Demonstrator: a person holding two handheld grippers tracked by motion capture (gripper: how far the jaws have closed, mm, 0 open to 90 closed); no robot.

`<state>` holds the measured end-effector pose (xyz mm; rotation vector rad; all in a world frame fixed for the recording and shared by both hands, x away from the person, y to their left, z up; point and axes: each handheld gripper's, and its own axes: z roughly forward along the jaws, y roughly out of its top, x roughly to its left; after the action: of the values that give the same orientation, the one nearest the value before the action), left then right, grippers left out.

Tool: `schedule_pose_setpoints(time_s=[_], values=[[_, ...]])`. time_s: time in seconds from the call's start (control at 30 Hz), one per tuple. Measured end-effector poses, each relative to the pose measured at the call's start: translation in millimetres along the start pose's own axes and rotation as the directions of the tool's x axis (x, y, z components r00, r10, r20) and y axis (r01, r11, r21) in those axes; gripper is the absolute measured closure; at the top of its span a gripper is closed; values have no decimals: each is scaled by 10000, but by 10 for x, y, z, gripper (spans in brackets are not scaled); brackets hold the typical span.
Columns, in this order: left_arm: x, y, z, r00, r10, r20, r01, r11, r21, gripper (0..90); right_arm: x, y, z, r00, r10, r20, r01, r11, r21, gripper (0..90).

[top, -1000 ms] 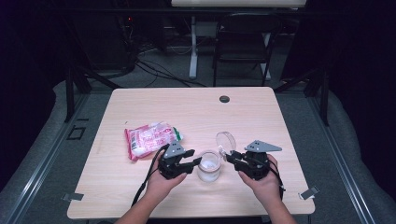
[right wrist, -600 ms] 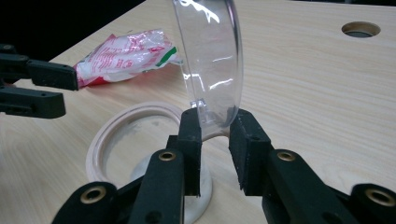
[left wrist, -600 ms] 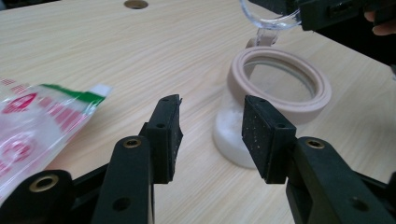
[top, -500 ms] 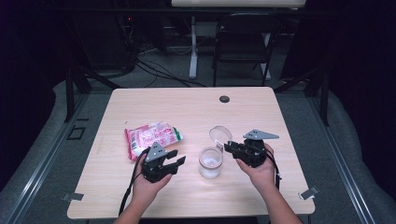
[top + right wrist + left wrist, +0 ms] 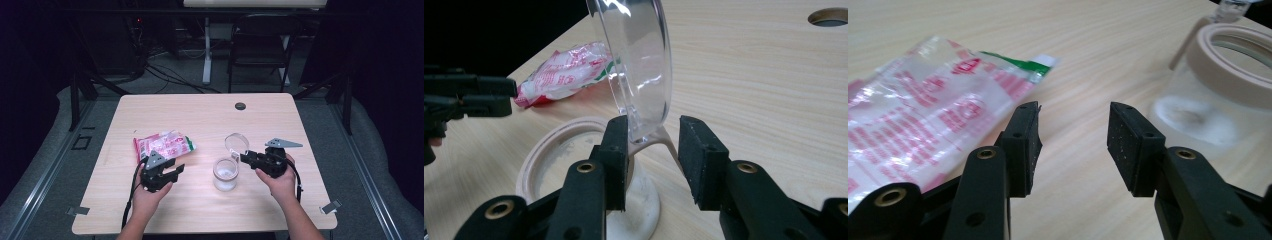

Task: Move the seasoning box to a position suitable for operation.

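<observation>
Jar work sits at the centre of this moment: the clear glass jar [image 5: 225,173] stands on the worktop [image 5: 210,120] toward its near edge, right of middle, and its hinged clear lid [image 5: 236,143] is swung up and back, standing open at about one o'clock from the jar's mouth. A pale residue clouds the bottom of the jar in the left claw view.

A second ago both claws were closed in tight against the jar, one on each side. Now the right claw [image 5: 653,145] has just been opening its jaws; in its own view the lower edge of the lid and the hinge arm still sit between the pads, the left pad seeming to touch the lid's edge while the right pad stands clear, so the grip reads as released. It lies at three o'clock from the jar, just beside it.

The left claw [image 5: 1074,142] has drawn away to nine o'clock, well apart from the jar, its jaws apart with nothing but bare wood between them. It now points toward the pink-and-white printed snack packet [image 5: 162,145], which lies flat at ten o'clock from the jar, its corner just beside the left pad.

My reading: opening the jar is finished, and the work is turning to the packet, likely to pick it up and bring it to the open mouth.
</observation>
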<state>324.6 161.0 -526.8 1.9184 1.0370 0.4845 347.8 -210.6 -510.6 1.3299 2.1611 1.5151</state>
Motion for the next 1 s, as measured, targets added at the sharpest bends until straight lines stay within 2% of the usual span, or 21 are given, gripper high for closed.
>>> schedule_pose_setpoints(time_s=[0.07, 0.1, 0.13, 0.17, 0.27, 0.33, 0.4, 0.43, 0.47, 0.5, 0.6, 0.63, 0.67, 0.73, 0.77, 0.83, 0.87, 0.9, 0.93, 0.97, 1.0], values=[[15, 9, -4, 9998, 114, -138, -114, 9999, -7, 547, 14, -43, 1, 9999, 51, -129, -51, 10000, -33, 643], [59, 26, -18, 9987, 337, -382, -342, 9993, -119, 535, 31, -54, 3, 9999, -116, -76, 117, 9999, 102, 640], [59, 26, -18, 9987, 337, -382, -342, 9993, -119, 523, 57, -64, 0, 9994, -334, 61, 332, 9992, 199, 638], [108, 43, -26, 9971, 448, -615, -454, 9989, -85, 508, 73, -74, -6, 9983, -560, 130, 557, 9982, 223, 636], [156, 58, -34, 9955, 471, -825, -479, 9988, -80, 485, 84, -82, -38, 9970, -760, 137, 755, 9966, 329, 626], [193, 76, -39, 9951, 507, -851, -515, 9987, -69, 472, 82, -90, -70, 9979, -635, 162, 633, 9979, 147, 620], [207, 95, -25, 9931, 791, -867, -792, 9969, 30, 464, 65, -93, -113, 9978, -600, 265, 597, 9981, 139, 616], [203, 108, -13, 9900, 1039, -954, -1032, 9946, 119, 461, 61, -103, -152, 9986, -419, 319, 421, 9991, -72, 608], [203, 108, -13, 9900, 1039, -954, -1032, 9946, 119, 459, 61, -103, -152, 9986, -419, 319, 421, 9991, -72, 608], [192, 126, 4, 9856, 1306, -1078, -1283, 9913, 282, 458, 60, -109, -185, 9980, -484, 402, 488, 9988, -84, 604], [184, 129, 44, 9841, 1427, -1055, -1381, 9892, 497, 459, 67, -121, -207, 9970, -570, 529, 575, 9983, -94, 597], [173, 119, 101, 9803, 1608, -1147, -1531, 9855, 733, 461, 84, -133, -220, 9958, -641, 649, 651, 9978, -137, 589], [173, 119, 101, 9803, 1608, -1147, -1531, 9855, 733, 462, 84, -133, -220, 9958, -641, 649, 651, 9978, -137, 589], [163, 98, 169, 9739, 1877, -1273, -1762, 9796, 964, 461, 105, -147, -233, 9942, -746, 777, 760, 9970, -145, 584], [162, 77, 240, 9690, 2120, -1271, -1971, 9730, 1198, 462, 121, -161, -249, 9919, -935, 863, 946, 9955, -80, 580], [162, 69, 273, 9685, 2156, -1250, -1999, 9716, 1265, 462, 131, -176, -250, 9920, -885, 903, 904, 9957, -176, 577], [153, 54, 336, 9609, 2414, -1355, -2226, 9648, 1403, 462, 124, -191, -261, 9909, -948, 959, 961, 9953, -91, 576], [153, 54, 336, 9609, 2414, -1355, -2226, 9648, 1403, 463, 124, -191, -261, 9909, -948, 959, 961, 9953, -91, 576], [143, 43, 395, 9498, 2774, -1447, -2539, 9536, 1619, 462, 121, -201, -273, 9903, -965, 1001, 978, 9952, -82, 574], [132, 31, 451, 9424, 2977, -1522, -2717, 9472, 1702, 462, 123, -208, -281, 9900, -936, 1056, 955, 9954, -128, 572], [132, 31, 451, 9424, 2977, -1522, -2717, 9472, 1702, 462, 123, -208, -281, 9900, -936, 1056, 955, 9954, -128, 572]])
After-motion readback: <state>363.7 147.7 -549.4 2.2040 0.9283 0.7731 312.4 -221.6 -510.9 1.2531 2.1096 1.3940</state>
